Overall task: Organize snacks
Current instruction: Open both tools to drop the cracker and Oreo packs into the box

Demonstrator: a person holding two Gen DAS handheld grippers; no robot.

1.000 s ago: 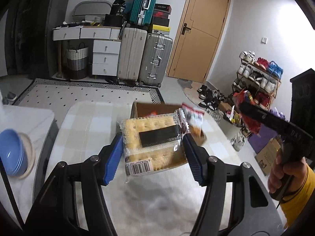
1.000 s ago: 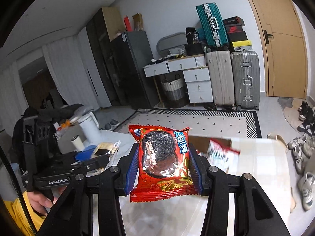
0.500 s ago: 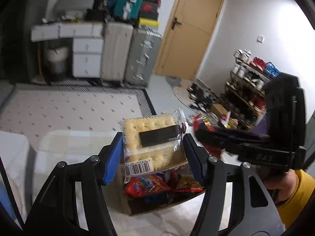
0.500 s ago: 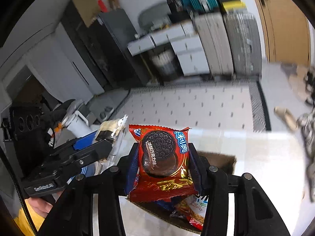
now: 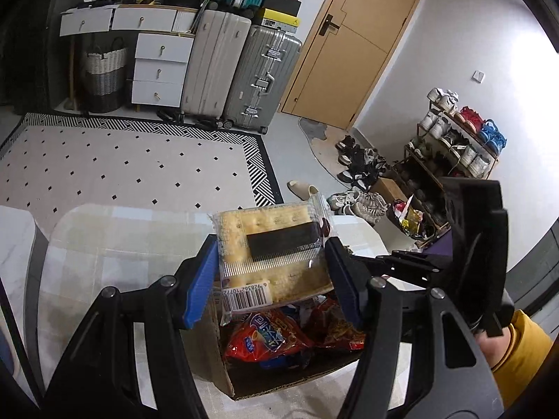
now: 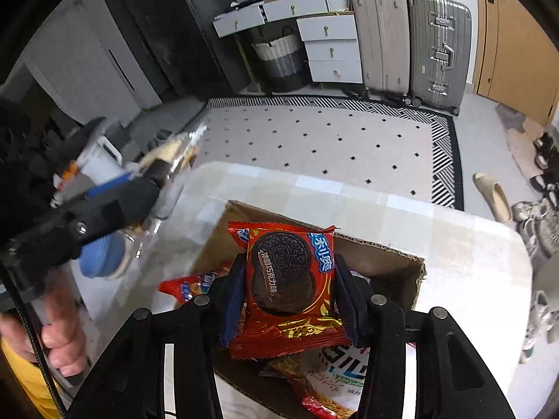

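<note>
My left gripper (image 5: 270, 265) is shut on a clear pack of crackers (image 5: 265, 241) with a black label and a barcode. It hangs over the open cardboard box (image 5: 209, 349), which holds several red snack packs (image 5: 265, 338). In the right wrist view my right gripper (image 6: 290, 269) is shut on a red chocolate sandwich-cookie packet (image 6: 290, 300), just above the same box (image 6: 384, 258). The left gripper and its crackers (image 6: 174, 150) show blurred at the left. The right gripper's black body (image 5: 471, 237) sits at the right, in a hand with a yellow sleeve.
The box stands on a table with a pale checked cloth (image 5: 104, 262). A blue bowl (image 6: 101, 258) sits near the table's left side. Beyond are a dotted rug (image 5: 122, 167), suitcases (image 5: 258, 80), white drawers (image 5: 160, 66) and a shoe rack (image 5: 454, 139).
Both grippers have moved in over the cardboard box and tipped downward, each with its pack still held. The box, earlier ahead of them, now lies right beneath both packs.
</note>
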